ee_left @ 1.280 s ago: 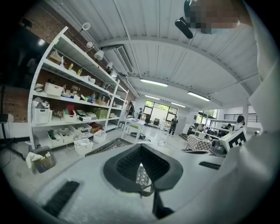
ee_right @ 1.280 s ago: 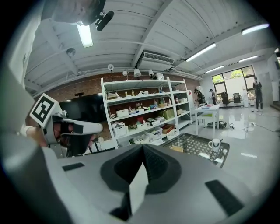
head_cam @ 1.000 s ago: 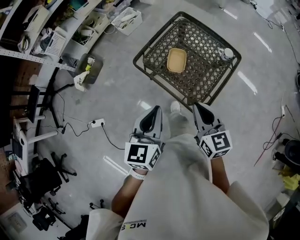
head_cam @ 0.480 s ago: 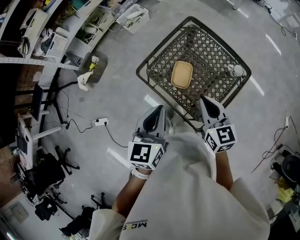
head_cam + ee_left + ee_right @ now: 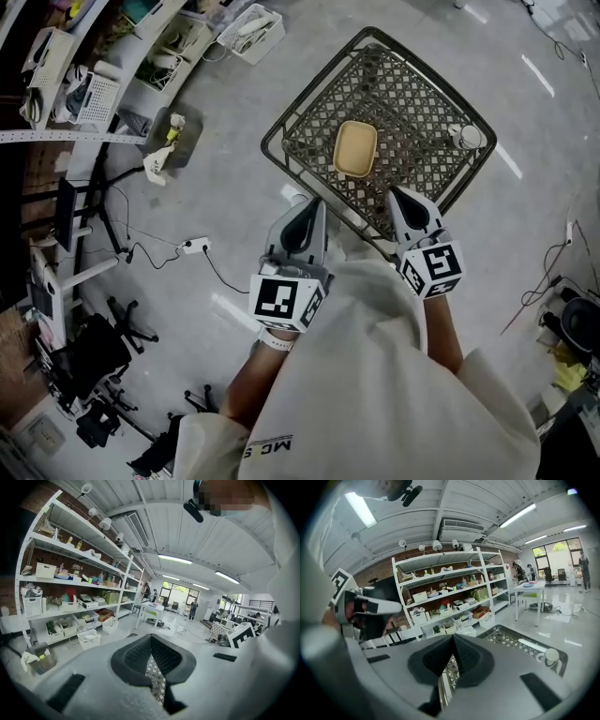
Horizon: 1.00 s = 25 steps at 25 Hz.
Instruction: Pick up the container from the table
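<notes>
The container (image 5: 355, 148) lies upper centre, long axis near vertical, above the left gripper (image 5: 307, 214) and the slightly nearer right gripper (image 5: 403, 202); both are closed, empty.

One high camera, two low ones
The head view is looking steeply down from above the mesh table (image 5: 412, 94) at upper centre; both gripper views are facing level along their jaws, near that table, sharing the shelving (image 5: 450, 597).
</notes>
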Each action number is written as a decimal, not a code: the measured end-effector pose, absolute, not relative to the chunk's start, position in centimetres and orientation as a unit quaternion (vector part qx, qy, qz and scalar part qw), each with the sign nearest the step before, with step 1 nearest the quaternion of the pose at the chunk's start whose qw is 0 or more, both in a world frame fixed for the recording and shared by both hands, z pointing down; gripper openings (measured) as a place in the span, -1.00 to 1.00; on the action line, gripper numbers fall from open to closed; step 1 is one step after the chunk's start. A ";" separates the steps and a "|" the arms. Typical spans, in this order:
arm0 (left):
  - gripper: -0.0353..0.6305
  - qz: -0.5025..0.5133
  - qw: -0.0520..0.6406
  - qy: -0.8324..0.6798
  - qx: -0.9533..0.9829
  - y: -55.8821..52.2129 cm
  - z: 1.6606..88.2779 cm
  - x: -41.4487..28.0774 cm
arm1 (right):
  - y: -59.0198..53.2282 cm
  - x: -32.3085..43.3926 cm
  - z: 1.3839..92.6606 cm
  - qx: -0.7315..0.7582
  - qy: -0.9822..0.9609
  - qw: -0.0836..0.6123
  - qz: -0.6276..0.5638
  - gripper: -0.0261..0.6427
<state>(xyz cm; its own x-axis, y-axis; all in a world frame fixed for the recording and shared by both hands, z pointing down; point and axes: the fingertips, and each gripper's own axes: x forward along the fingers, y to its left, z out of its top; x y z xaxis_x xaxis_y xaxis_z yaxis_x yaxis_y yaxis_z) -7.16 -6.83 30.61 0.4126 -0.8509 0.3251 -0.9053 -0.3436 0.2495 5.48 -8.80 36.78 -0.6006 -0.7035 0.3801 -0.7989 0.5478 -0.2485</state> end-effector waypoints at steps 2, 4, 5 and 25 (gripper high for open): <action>-0.85 0.069 0.202 -0.538 0.816 -7.0 30.9 -7.2 | -9.0 5.5 37.0 0.433 -0.871 0.122 0.200 -0.87; -0.85 0.070 0.206 -0.539 0.814 -7.0 31.2 -7.1 | -9.1 5.6 37.2 0.434 -0.870 0.124 0.199 -0.87; -0.85 0.071 0.208 -0.539 0.813 -6.9 31.3 -7.0 | -9.2 5.7 37.4 0.433 -0.870 0.125 0.200 -0.87; -0.85 0.100 0.255 -0.541 0.795 -6.7 35.9 -7.4 | -12.2 3.9 46.0 0.416 -0.859 0.173 0.242 -0.86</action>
